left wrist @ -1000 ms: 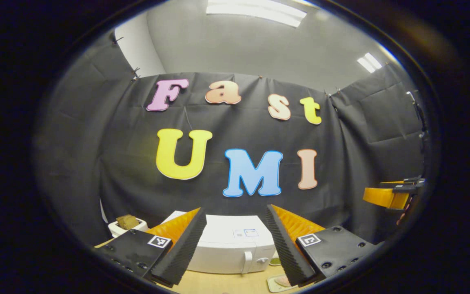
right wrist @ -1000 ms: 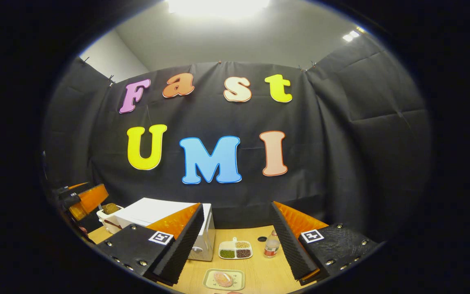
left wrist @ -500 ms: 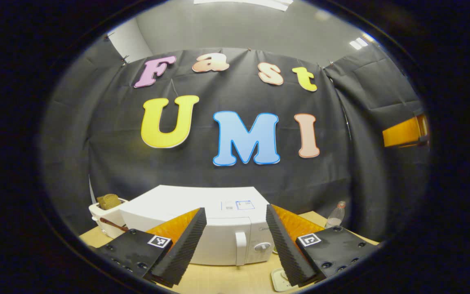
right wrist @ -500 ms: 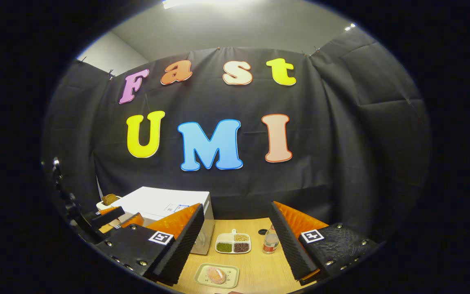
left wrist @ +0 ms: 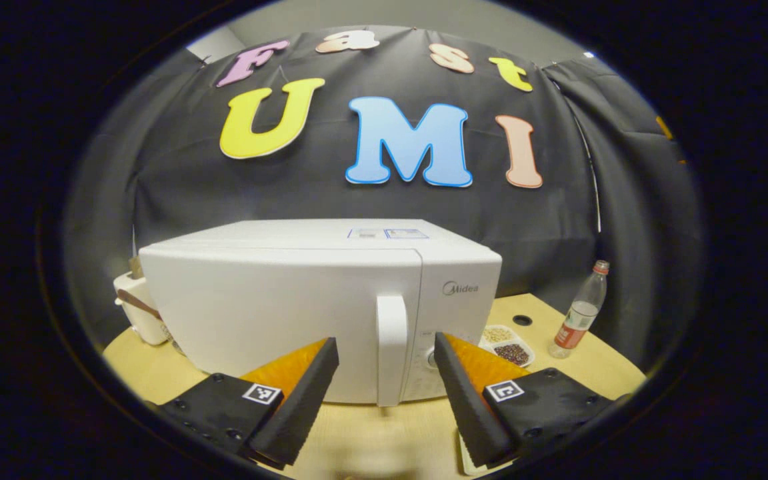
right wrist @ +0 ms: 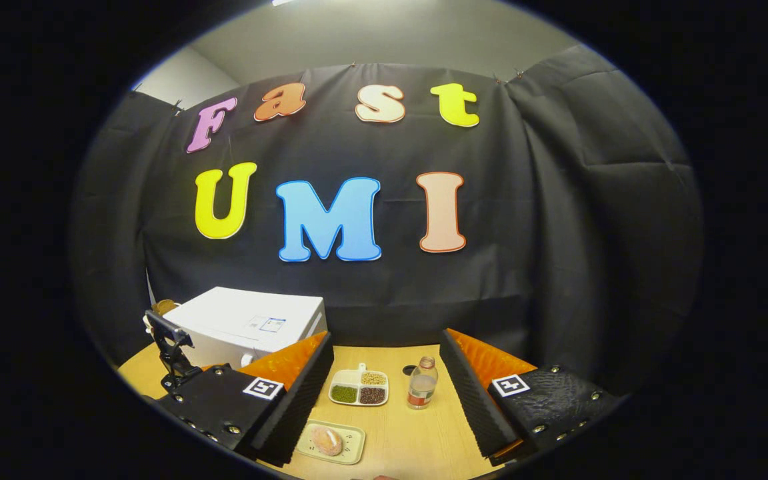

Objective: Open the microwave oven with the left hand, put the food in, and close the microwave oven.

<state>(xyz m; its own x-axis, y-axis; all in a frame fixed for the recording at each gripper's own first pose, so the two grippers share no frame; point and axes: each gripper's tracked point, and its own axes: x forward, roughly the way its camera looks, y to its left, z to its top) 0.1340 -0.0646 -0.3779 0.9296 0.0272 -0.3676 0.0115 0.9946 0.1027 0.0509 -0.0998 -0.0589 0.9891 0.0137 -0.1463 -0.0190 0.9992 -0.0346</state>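
- Closer now than a second ago, my left gripper (left wrist: 384, 393) faces the shut microwave (left wrist: 321, 303), fingers spread either side of its handle (left wrist: 392, 350), not touching.
- My right gripper (right wrist: 384, 393) hangs level and spread, empty, above the food (right wrist: 326, 441) on its tray (right wrist: 352, 449).

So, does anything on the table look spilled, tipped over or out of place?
Nothing stands out. The microwave is shut, the bottle stands upright, and the divided dish and food plate lie flat.

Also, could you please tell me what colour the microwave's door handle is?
The handle is white, like the microwave; it shows best in the left gripper view.
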